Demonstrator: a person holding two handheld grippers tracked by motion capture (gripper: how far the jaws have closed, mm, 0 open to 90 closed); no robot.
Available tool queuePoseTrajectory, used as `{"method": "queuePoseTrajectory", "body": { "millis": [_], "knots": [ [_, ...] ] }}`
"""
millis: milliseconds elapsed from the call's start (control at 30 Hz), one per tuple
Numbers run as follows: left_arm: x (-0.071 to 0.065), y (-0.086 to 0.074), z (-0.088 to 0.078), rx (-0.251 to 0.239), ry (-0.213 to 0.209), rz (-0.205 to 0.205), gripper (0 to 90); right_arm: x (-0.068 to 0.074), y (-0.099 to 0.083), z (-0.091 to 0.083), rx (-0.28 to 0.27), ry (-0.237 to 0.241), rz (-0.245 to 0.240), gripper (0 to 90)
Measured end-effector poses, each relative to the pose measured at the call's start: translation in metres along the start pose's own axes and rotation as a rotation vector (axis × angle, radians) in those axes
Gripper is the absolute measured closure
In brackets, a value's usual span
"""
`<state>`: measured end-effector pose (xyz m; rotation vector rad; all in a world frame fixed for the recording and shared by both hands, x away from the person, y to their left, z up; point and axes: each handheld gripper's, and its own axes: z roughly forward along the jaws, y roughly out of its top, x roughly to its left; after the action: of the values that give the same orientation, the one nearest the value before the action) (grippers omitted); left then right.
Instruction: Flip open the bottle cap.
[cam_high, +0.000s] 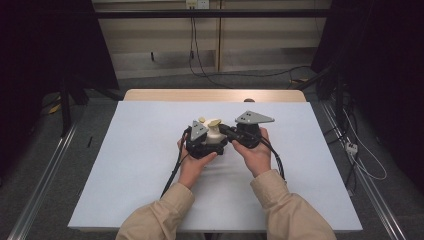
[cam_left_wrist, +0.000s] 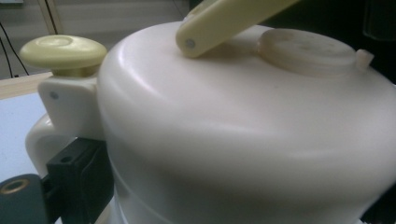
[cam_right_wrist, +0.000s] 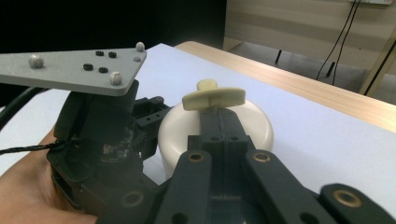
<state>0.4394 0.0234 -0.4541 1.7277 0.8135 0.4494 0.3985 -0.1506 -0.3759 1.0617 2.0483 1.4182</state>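
- Two grippers met at the middle of the white table sheet (cam_high: 125, 165) – the left gripper (cam_high: 199, 141) held at about 9 o'clock of a cream pot (cam_high: 216, 135), the right gripper (cam_high: 231, 132) at about 3 o'clock of it.
- We saw the pot standing upright on the sheet, roughly at the table's centre, with both hands cupped around the gripper bodies below it.
- Seen from the left gripper's camera, the pot's domed lid (cam_left_wrist: 243, 121) loomed very close. One black jaw pad sat low at 8 o'clock, just beside the pot's white side handle (cam_left_wrist: 65, 105); the other jaw was hidden behind the pot's wall at the far right edge. We took the left gripper to be clasped around the pot's body, its jaws spread wide across it.
- A pale yellow knob (cam_left_wrist: 63, 52) stood on top of that side handle, at about 10 o'clock of the lid.
- A pale yellow lever (cam_left_wrist: 224, 23) lay tilted across the lid's top, pinned near the crown, and a round translucent cap (cam_left_wrist: 306, 51) sat at 2 o'clock of the pin.
- From the right gripper's camera, its two black jaws ran pressed together along the top of the lid, closed tight with no gap, their tips right under the yellow lever (cam_right_wrist: 214, 98) – whether they pinched it we could not tell.
- We saw the left gripper (cam_right_wrist: 100, 140) at 9 o'clock of the pot in that same view, its grey three-cornered plate on top and a palm under it.
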Motion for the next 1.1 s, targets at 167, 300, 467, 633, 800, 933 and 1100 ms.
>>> {"method": "queuePoseTrajectory", "body": {
  "millis": [167,300,467,633,800,933,1100],
  "knots": [
    [0.0003,0.0003,-0.0002,0.002,-0.002,0.002,5.8,-0.0011,0.0008,-0.0001,-0.008,-0.001,0.013,90.0],
    [0.0003,-0.0002,0.0001,0.0,0.001,0.005,5.8,0.0007,0.0027,0.0012,-0.009,-0.002,0.005,90.0],
    [0.0002,0.0,-0.0002,0.002,0.001,0.006,5.8,0.0014,0.0051,0.0024,-0.006,-0.009,-0.002,90.0],
    [0.0005,-0.0002,-0.0001,0.001,0.001,0.007,5.8,0.002,0.0067,0.004,-0.016,-0.003,-0.009,90.0],
    [0.0006,-0.0004,0.0001,-0.001,0.0,0.007,5.8,0.0012,0.0062,0.0048,-0.019,-0.008,-0.009,90.0],
    [0.0004,0.0,-0.0003,0.003,0.0,0.008,5.8,0.0005,0.007,0.0066,-0.02,-0.016,-0.011,90.0],
    [0.0003,0.0002,0.0,0.003,0.0,0.002,5.8,0.0,0.0094,0.0074,-0.025,-0.014,-0.008,90.0]
  ]
}}
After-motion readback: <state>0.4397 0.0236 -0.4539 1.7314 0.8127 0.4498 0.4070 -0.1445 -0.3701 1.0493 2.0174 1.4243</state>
